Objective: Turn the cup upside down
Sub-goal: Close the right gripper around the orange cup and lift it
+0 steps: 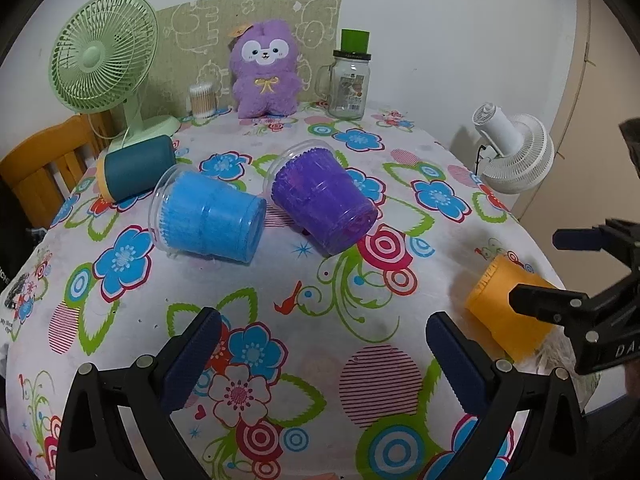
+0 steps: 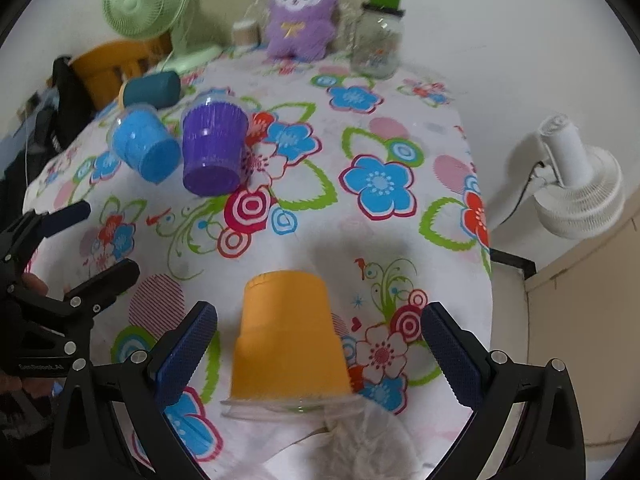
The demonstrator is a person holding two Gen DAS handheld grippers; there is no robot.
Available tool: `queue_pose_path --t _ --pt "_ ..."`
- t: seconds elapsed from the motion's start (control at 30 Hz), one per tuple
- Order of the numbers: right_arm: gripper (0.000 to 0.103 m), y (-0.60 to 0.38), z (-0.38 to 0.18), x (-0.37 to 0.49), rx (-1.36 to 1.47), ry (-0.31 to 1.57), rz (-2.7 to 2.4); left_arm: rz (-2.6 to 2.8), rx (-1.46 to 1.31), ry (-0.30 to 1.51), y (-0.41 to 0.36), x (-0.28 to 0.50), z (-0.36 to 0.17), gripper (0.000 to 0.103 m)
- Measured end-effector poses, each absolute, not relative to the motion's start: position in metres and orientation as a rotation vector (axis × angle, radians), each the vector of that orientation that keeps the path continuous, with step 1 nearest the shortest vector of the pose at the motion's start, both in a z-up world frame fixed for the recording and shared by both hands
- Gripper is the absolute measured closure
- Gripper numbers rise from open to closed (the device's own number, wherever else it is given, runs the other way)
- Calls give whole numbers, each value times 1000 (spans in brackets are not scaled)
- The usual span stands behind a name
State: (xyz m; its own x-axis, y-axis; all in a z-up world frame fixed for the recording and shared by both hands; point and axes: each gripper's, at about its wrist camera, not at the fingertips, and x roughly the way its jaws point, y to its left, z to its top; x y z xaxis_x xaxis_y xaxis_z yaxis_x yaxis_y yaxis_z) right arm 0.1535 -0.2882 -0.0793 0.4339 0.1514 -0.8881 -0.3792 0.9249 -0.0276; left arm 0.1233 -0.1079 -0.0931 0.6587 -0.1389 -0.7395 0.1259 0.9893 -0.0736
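Your right gripper (image 2: 316, 344) has its jaws spread wide on either side of the orange cup (image 2: 290, 336), which lies on its side near the right front edge of the bench (image 2: 400, 248), its clear rim toward you and its closed base pointing away; neither pad looks to be touching it. If you close from here, the taper may work against you: the cup is wider at the rim, so a pinch could squeeze it forward out of the jaws or send it rolling toward the bench edge, which is near. The floral cloth (image 1: 320, 360) is bunched just under the rim, and a low approach may snag it. Your left gripper (image 1: 324, 354) hangs with its jaws spread over bare cloth, holding nothing, just beside the right one, so a wide swing while turning the cup could knock the two together. The blue cup (image 1: 208, 220) and purple cup (image 1: 324, 200) lie on their sides farther back, well apart from the orange one, and look unlikely to interfere.
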Motion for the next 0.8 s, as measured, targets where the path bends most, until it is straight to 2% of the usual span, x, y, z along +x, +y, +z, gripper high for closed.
queue_pose_path --t 0.13,0.2,0.33,0.37,0.8 --pt "5 -291 -94 167 -197 1211 406 -149 -15 848 -109 124 -95 0" --pt "16 -289 -101 170 -211 1267 428 -152 -11 849 -108 124 -95 0" --pt "29 -283 -116 175 -246 1351 462 -153 -14 852 -108 123 -95 0" --pt "38 -281 -120 177 -251 1371 464 -154 -17 853 -107 123 -95 0" --pt "38 -236 -98 162 -161 1291 579 -116 -66 833 -73 106 -87 0"
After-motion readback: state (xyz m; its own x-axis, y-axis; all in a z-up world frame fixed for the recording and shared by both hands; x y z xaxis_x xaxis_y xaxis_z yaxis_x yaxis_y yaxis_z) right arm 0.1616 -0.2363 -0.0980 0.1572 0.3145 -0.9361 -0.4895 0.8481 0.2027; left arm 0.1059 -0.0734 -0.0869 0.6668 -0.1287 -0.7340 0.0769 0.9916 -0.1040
